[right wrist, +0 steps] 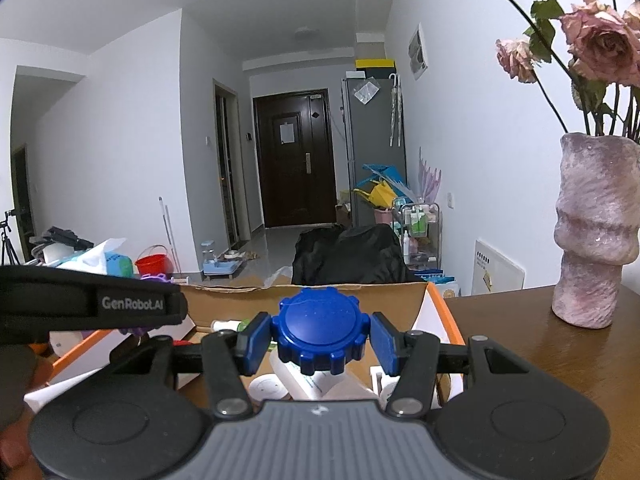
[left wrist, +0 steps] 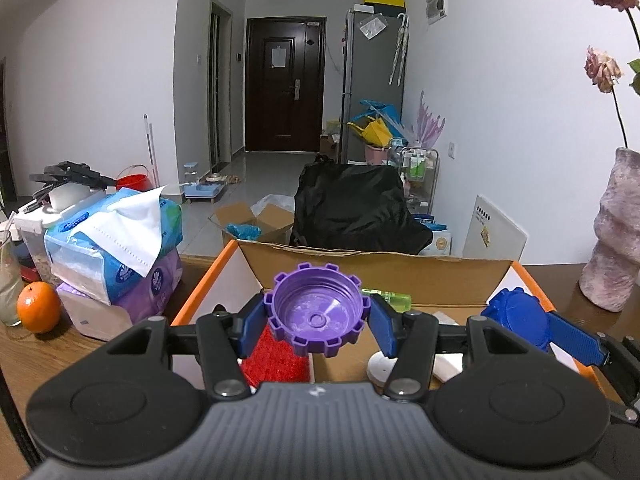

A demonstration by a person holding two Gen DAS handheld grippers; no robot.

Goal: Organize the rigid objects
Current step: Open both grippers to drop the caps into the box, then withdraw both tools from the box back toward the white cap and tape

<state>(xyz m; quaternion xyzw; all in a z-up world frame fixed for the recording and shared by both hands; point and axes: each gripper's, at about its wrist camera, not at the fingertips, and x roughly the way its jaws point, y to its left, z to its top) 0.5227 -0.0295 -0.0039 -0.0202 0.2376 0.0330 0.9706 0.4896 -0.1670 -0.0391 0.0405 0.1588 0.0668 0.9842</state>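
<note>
My left gripper (left wrist: pixel 318 316) is shut on a purple ridged cap (left wrist: pixel 318 312), hollow side facing the camera, held over the cardboard box (left wrist: pixel 400 276) with orange flaps. My right gripper (right wrist: pixel 320 338) is shut on a blue ridged cap (right wrist: pixel 320 330), top side facing the camera, over the same box (right wrist: pixel 224 300). In the left wrist view the blue cap (left wrist: pixel 514 318) and a right fingertip (left wrist: pixel 576 336) show at the right. The box holds a red fuzzy item (left wrist: pixel 276 360), a white disc (left wrist: pixel 380 366), a green bottle (left wrist: pixel 390 298) and white bottles (right wrist: pixel 304 380).
The box sits on a brown wooden table (right wrist: pixel 520 344). Tissue packs (left wrist: pixel 116 240) and an orange (left wrist: pixel 39 307) stand left of it. A pink vase (right wrist: pixel 596 232) with dried roses stands right. A black bag (left wrist: pixel 356 208) lies behind the box.
</note>
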